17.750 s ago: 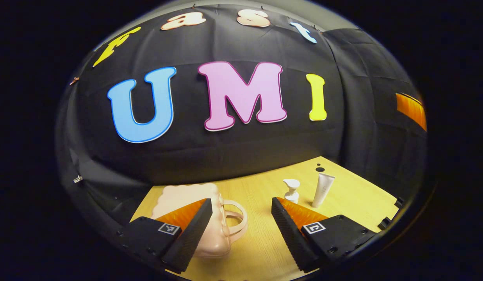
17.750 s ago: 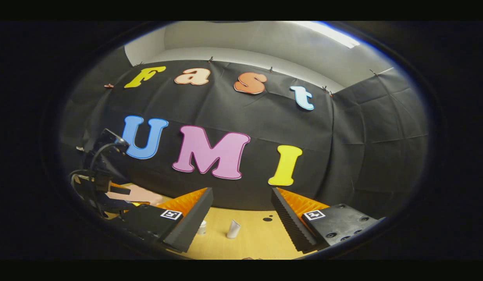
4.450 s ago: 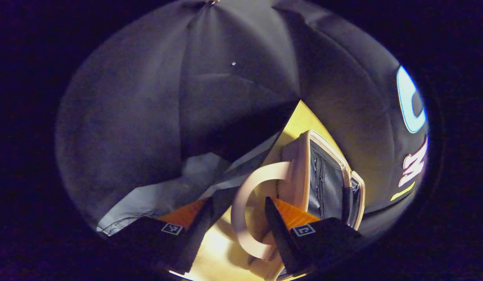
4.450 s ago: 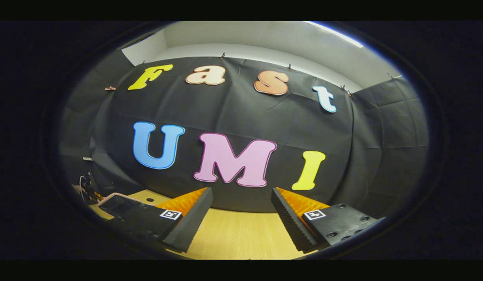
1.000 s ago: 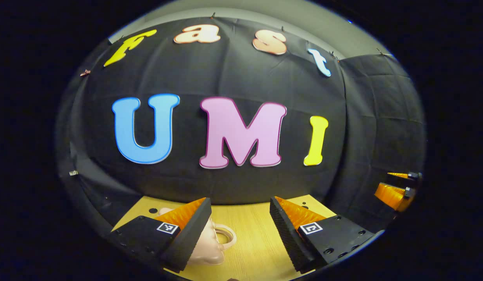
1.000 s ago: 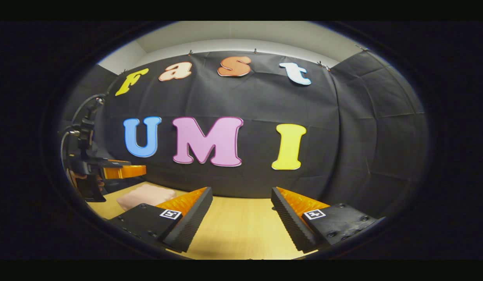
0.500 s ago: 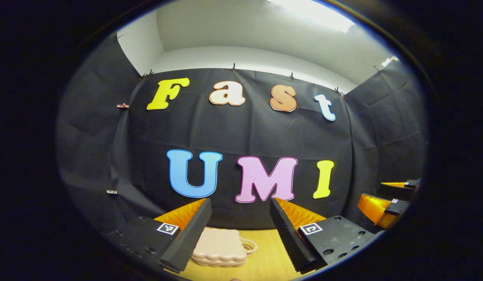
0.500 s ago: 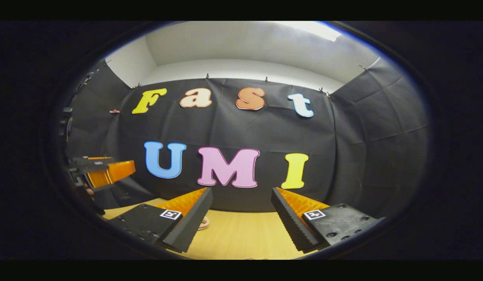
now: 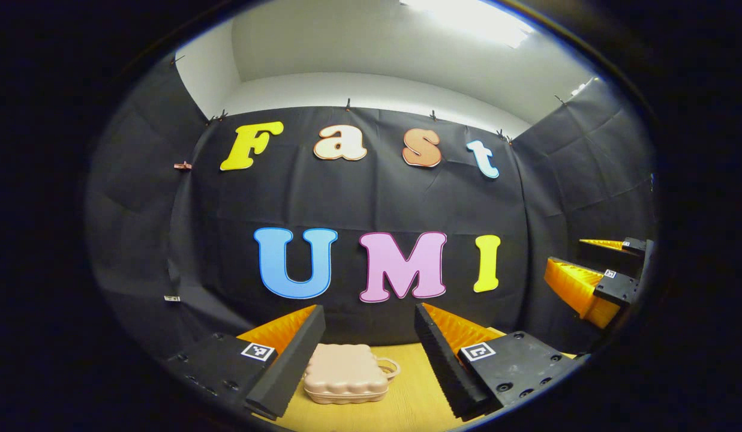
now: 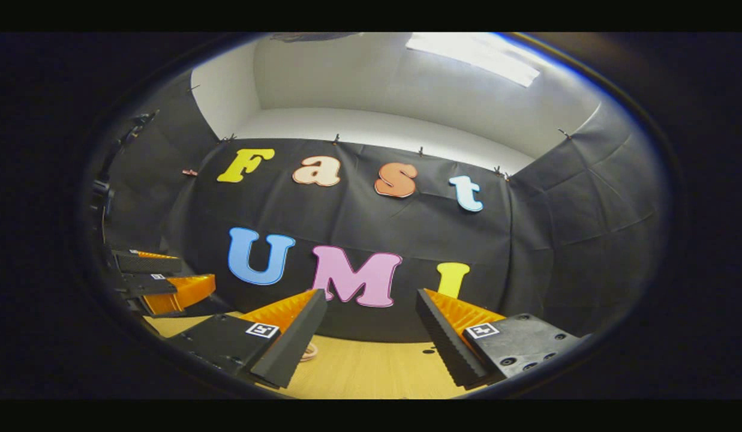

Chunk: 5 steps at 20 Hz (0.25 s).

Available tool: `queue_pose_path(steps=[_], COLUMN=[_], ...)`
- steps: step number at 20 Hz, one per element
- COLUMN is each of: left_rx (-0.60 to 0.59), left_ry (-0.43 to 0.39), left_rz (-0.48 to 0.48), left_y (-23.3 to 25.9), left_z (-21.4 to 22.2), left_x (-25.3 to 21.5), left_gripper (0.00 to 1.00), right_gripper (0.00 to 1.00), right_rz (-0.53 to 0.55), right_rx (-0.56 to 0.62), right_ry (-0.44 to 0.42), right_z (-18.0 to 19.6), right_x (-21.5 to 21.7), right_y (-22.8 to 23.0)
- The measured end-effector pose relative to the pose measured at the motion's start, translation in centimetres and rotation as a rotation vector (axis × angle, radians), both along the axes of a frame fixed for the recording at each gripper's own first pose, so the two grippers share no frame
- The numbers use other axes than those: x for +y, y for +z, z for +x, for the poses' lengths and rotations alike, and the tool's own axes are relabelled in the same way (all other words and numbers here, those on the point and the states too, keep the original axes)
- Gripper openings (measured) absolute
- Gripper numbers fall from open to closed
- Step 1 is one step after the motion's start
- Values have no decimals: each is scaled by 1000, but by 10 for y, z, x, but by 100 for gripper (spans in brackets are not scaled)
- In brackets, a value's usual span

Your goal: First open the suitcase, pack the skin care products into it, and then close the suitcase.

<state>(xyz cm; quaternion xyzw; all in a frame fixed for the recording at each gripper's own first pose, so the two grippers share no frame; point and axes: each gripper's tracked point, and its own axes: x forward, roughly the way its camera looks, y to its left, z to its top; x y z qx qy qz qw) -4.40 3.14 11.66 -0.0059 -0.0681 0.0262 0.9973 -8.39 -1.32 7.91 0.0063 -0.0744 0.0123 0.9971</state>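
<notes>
The small pale pink scalloped suitcase (image 9: 346, 373) lies flat and closed on the light wooden table (image 9: 406, 402), ahead of the left gripper (image 9: 369, 354). Both it and the right gripper (image 10: 371, 342) hang spread and empty. No skin care products stand on the table, so the packing and closing look done.

This is a makeshift recording booth set up inside a plain room, not a home. Black cloth (image 9: 371, 198) hangs as the back and side walls, creased in squares and pinned along its top edge by small clips (image 9: 348, 105). Above the cloth rise a bare white wall (image 9: 371, 90) and a ceiling with a bright light panel (image 9: 466, 15). A pale wooden tabletop (image 10: 371, 372) fills the floor of the booth, like a staged test bench.
</notes>
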Motion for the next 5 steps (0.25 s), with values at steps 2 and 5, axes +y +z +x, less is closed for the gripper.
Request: queue_pose_path(steps=[2, 5], left_rx=[-28, -34], left_ry=[-3, 0], left_rz=[-2, 30], left_y=[5, 9], left_z=[-1, -2], left_x=[4, 4], left_gripper=[97, 96], right_gripper=[96, 96], right_rz=[-5, -6], right_rx=[1, 11], right_ry=[-8, -8], right_z=[-1, -2], right_x=[-1, -1], right_y=[-2, -3])
